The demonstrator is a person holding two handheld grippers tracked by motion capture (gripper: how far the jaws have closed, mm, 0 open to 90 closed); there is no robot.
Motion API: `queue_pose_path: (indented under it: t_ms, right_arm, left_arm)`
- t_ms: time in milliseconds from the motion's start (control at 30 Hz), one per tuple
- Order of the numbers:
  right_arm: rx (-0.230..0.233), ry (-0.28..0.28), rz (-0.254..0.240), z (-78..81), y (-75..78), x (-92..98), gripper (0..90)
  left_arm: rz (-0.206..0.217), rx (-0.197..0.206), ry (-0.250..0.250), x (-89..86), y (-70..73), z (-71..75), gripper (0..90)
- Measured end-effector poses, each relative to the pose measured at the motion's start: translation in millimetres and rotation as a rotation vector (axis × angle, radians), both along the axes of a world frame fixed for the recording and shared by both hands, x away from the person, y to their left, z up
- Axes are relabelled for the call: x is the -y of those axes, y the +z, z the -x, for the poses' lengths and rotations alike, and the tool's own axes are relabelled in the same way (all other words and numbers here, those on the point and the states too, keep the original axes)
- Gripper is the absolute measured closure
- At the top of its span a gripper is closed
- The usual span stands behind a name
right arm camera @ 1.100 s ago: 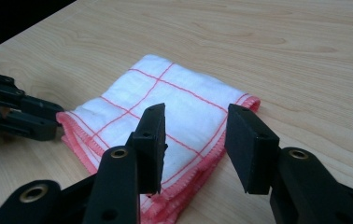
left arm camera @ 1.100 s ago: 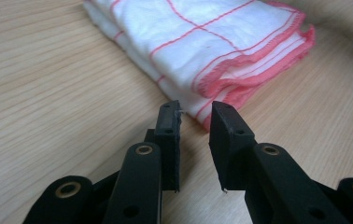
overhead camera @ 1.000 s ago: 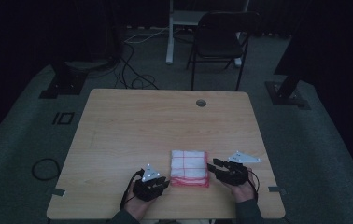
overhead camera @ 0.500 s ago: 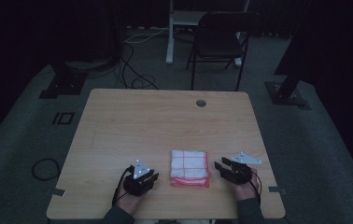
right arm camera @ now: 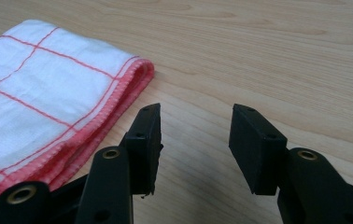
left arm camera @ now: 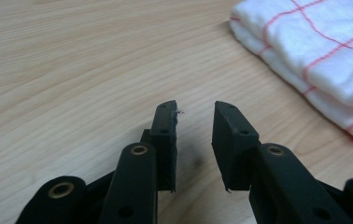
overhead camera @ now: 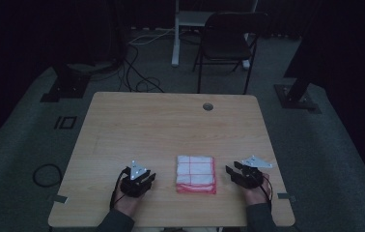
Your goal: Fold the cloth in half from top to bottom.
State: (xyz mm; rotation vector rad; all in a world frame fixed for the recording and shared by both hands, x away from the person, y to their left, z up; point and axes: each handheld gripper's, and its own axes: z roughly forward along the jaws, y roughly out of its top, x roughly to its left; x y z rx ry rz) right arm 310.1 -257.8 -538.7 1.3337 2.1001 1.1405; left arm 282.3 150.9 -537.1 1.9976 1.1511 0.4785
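Pale grained wood table (overhead camera: pixel 142 130) bears a folded white cloth (overhead camera: pixel 196 173) — soft, red-checked — both grippers' black jaws just opening, empty.

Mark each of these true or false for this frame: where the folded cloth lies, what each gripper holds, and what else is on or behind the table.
1. The folded cloth lies on the table between the two grippers. True.
2. The left gripper is clamped on the cloth. False: its jaws stand apart over bare wood, with the cloth off to one side.
3. The right gripper holds nothing. True: its jaws are open, beside the cloth's red hem.
4. The cloth is plain blue. False: it is white with red grid lines and a red edge.
5. A chair stands beyond the table's far edge. True.
6. The cloth is spread out flat in a single layer. False: it is folded into a thick pad.
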Motion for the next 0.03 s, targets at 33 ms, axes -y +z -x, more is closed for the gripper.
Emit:
queue_pose_path:
  t_ms: [33]
  right_arm:
    - [0.0, -0.003, 0.003, -0.8, -0.3, 1.0, 53.1]
  left_arm:
    - [0.001, 0.0, 0.006, -1.5, 0.2, -0.6, 71.0]
